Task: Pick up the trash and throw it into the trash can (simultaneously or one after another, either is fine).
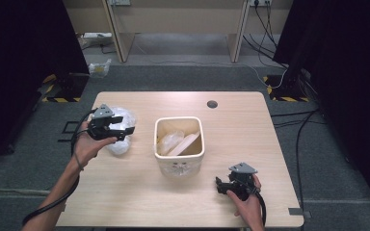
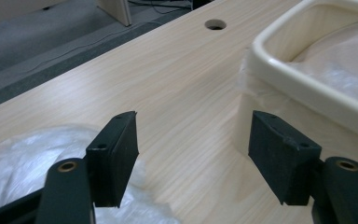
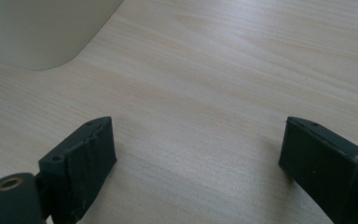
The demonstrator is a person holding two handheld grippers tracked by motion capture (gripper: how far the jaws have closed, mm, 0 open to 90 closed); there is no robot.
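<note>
clear plastic bag (image 1: pixel 120 131) lies on the desk (image 1: pixel 139 197) under the released left tool (image 1: pixel 125 126), near the cream bin (image 1: pixel 179 156), while the right tool (image 1: pixel 220 185) rests released.

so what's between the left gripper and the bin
Only bare wooden table, going by the left gripper view: the left gripper is open, the clear plastic bag lies under one side, and the cream bin stands just beyond.

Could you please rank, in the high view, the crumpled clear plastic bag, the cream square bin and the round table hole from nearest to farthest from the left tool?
1. Crumpled clear plastic bag, directly beneath the left tool.
2. Cream square bin, mid-table.
3. Round table hole, far edge.
</note>
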